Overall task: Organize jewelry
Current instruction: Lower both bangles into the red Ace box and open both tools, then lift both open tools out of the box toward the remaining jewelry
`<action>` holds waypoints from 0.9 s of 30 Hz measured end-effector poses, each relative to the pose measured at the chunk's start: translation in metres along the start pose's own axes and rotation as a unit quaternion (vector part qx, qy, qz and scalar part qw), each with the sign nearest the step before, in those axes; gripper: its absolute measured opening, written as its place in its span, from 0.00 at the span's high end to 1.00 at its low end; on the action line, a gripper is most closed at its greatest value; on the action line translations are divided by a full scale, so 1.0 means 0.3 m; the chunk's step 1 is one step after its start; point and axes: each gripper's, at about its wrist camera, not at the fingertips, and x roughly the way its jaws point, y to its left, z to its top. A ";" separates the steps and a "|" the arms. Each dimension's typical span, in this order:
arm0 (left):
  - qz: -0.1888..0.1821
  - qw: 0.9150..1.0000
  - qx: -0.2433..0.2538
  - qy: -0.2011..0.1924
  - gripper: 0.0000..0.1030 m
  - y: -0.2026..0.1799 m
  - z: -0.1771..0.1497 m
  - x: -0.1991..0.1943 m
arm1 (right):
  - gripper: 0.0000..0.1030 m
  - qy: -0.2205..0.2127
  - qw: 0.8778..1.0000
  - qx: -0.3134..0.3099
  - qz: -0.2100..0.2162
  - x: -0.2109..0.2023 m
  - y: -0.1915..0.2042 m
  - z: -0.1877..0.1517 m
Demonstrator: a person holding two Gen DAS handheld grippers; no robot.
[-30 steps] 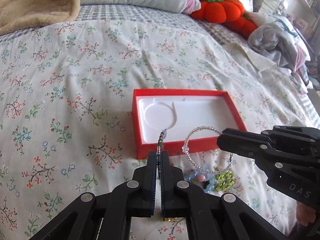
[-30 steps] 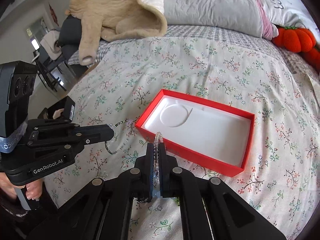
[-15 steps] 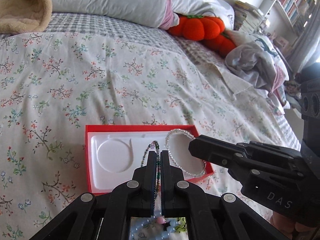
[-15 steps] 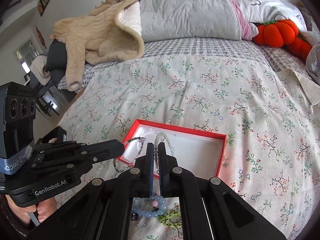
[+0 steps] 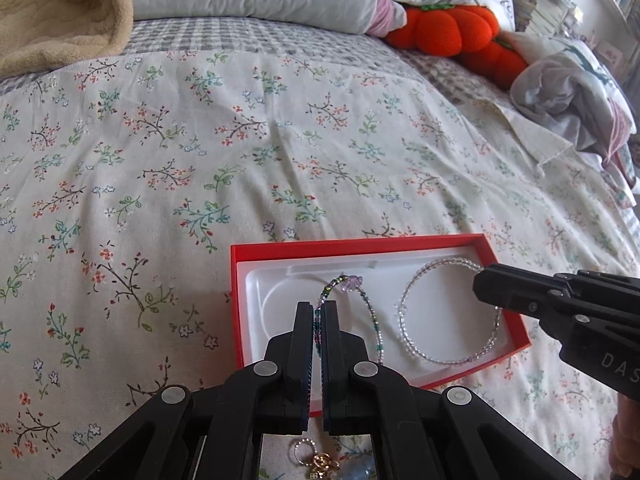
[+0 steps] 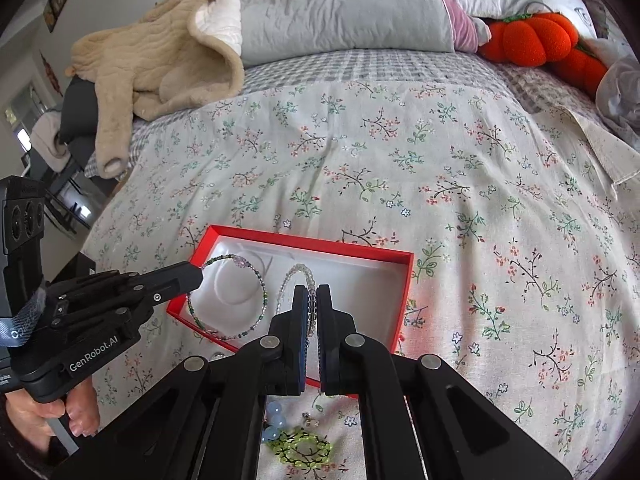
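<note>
A red box (image 5: 356, 243) with a white insert lies on the floral bedspread; it also shows in the right wrist view (image 6: 304, 242). My left gripper (image 5: 318, 312) is shut on a green and purple beaded bracelet (image 5: 370, 312) and holds it over the box's left half. My right gripper (image 6: 313, 296) is shut on a clear beaded bracelet (image 6: 291, 276), which hangs over the box's right half (image 5: 408, 300). The right gripper also shows in the left wrist view (image 5: 486, 280), and the left gripper in the right wrist view (image 6: 192, 276).
Loose jewelry lies on the bedspread in front of the box: a blue bead bracelet (image 6: 274, 426), a green bead piece (image 6: 304, 448) and gold rings (image 5: 320, 460). Pillows, a beige blanket (image 6: 160, 52) and orange pumpkin cushions (image 5: 456, 36) are at the far end.
Both grippers have carried their bracelets forward from in front of the box's near edge to above its white insert. The box now looks closer and larger.
</note>
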 end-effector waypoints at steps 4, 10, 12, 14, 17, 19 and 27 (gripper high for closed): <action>0.016 1.000 0.011 -0.003 1.00 -0.003 0.004 0.023 | 0.96 0.000 1.000 -0.002 -0.010 0.011 -0.014 0.001; 0.043 0.999 0.020 -0.002 1.00 -0.006 0.006 0.052 | 0.96 -0.002 1.000 -0.011 -0.026 0.023 -0.032 0.004; 0.047 0.999 0.026 -0.002 1.00 -0.009 0.006 0.057 | 0.96 0.001 1.000 -0.014 -0.026 0.028 -0.037 0.004; 0.052 0.998 0.029 -0.005 1.00 -0.013 0.008 0.054 | 0.96 0.001 1.000 -0.018 -0.025 0.030 -0.038 0.005; 0.059 0.998 0.030 -0.008 0.93 -0.022 0.014 0.041 | 0.94 0.003 0.999 -0.022 -0.026 0.030 -0.038 0.007; 0.057 0.998 0.030 -0.010 0.71 -0.027 0.014 0.026 | 0.94 0.007 0.999 -0.022 -0.024 0.025 -0.039 0.008; 0.068 0.997 0.034 -0.015 0.47 -0.043 -0.022 -0.056 | 0.66 -0.006 0.999 -0.032 -0.013 -0.059 -0.018 -0.014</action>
